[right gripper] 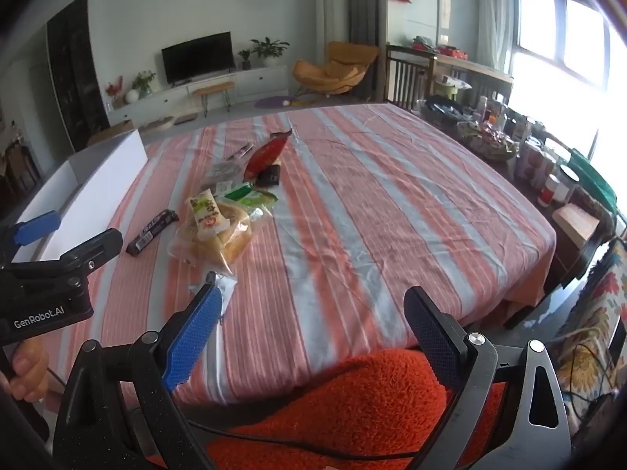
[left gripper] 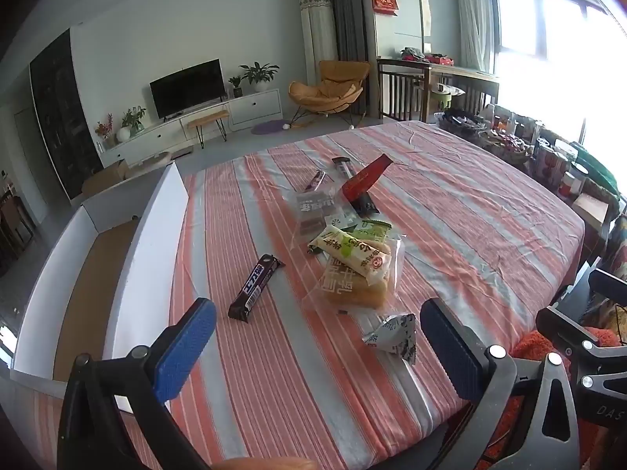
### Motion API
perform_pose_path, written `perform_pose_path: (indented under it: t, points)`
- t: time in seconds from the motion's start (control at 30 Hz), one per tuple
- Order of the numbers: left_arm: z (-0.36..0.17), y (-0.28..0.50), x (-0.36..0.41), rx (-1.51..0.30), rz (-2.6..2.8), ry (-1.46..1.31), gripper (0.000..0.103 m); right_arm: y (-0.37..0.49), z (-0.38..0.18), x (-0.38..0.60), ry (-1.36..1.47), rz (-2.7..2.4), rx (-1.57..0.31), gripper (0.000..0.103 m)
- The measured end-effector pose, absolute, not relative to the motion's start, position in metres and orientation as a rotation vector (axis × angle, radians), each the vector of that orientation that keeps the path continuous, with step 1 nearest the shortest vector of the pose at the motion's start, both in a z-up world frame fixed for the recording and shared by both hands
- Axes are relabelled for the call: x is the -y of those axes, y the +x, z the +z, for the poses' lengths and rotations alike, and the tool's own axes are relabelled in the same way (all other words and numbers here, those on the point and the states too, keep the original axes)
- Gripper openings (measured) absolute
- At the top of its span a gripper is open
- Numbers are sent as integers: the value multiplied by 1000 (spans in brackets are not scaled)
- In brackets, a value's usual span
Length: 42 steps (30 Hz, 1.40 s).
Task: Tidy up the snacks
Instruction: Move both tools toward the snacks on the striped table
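Because the snacks lie loose in a heap on the striped table [left gripper: 450, 211], with a white box [left gripper: 153, 235] standing open at its left edge, the box is most likely where they are meant to go. Taking that box as the landmark: the dark chocolate bar [left gripper: 256, 288] lies nearest it, just beside its wall; the bread bag [left gripper: 360, 282] with the cream wrapper [left gripper: 348, 252] resting on top sits further off; the red packet [left gripper: 366, 176] lies beyond those, tilted up on the pile. A small silver pouch [left gripper: 392, 335] lies apart, toward the near table edge. The left hand-held gripper [left gripper: 317, 346] hovers with jaws spread wide and empty, lined up between bar and pouch. The right hand-held gripper [right gripper: 313, 337] is likewise spread and empty, held back over the near edge, probably waiting its turn.
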<state>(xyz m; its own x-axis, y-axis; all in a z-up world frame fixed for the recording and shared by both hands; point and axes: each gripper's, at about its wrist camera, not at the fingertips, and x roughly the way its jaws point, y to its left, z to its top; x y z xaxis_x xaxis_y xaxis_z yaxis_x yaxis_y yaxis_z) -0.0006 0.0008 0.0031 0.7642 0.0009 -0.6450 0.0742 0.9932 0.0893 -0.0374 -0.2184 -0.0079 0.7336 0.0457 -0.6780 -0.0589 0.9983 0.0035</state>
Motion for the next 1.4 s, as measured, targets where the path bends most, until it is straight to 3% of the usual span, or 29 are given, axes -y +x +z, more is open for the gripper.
perform_pose_path:
  t: [0.33, 0.57, 0.7, 0.97, 1.23, 1.4]
  points:
    - [53, 1, -14, -622, -49, 43, 103, -45, 93, 219, -648, -262, -566, 96]
    - [81, -6, -9, -570, -76, -1, 103, -57, 176, 257, -113, 413, -681, 96]
    - [68, -1, -8, -596, -69, 18, 103, -42, 136, 237, -116, 310, -693, 96]
    - [15, -7, -15, -690, -6, 60, 103, -20, -36, 218, 140, 308, -929, 96]
    - [-8, 0, -19, -741, -3, 20, 103, -38, -53, 180, -36, 288, -769, 96]
    - [-11, 3, -23, -735, 12, 24, 103, -28, -62, 183, -35, 240, -774, 96]
